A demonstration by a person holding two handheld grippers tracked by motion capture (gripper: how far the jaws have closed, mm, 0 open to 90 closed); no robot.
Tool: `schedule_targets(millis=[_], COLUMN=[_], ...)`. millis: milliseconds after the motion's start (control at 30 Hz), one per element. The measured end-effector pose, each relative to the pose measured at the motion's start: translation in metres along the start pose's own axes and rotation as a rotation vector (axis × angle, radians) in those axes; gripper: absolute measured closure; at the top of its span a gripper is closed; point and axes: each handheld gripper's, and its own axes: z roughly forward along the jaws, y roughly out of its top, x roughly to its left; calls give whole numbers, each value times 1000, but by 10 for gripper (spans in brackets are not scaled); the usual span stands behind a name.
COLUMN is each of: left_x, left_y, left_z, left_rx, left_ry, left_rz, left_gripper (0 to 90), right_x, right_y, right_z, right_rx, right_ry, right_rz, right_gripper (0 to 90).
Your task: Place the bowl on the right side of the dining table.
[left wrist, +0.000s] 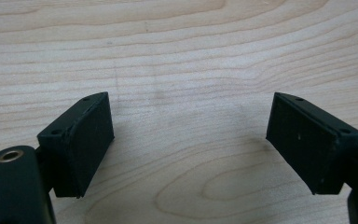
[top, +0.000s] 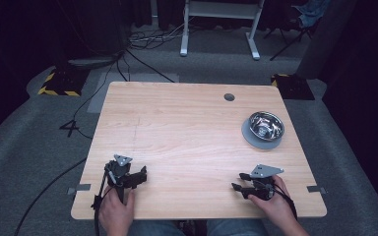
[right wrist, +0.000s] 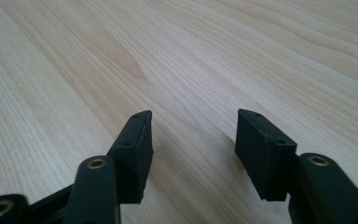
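While nothing sits between either pair of jaws, I take the steel bowl as the thing to work on: it stands on a grey round mat toward the far right of the table, well apart from both hands. My right claw lies low at the near right edge, released, jaws parted over bare wood. My left claw rests at the near left, spread wider, also released. I judge this the resting stage before any reach. Next, I would lift the right claw, carry it forward to the bowl and line the jaws over its rim.
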Motion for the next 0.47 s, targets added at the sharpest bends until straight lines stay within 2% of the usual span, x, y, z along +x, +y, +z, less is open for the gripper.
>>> schedule_targets(millis=[67,133,200,467], left_x=[0,0,0,0], left_y=[0,0,0,0], left_z=[0,0,0,0], left_rx=[-1,1,1,-5], left_ry=[0,-1,-1,-3], left_rz=[-1,0,0,-8], left_gripper=[148,149,148,148], right_x=[2,1,2,2], right_y=[-3,-2,0,0], right_z=[3,5,6,7], right_rx=[-22,-16,-3,-3], right_ry=[-16,-7,-19,-16], right_rz=[-23,-32,-15,-24], right_gripper=[334,275,211,203])
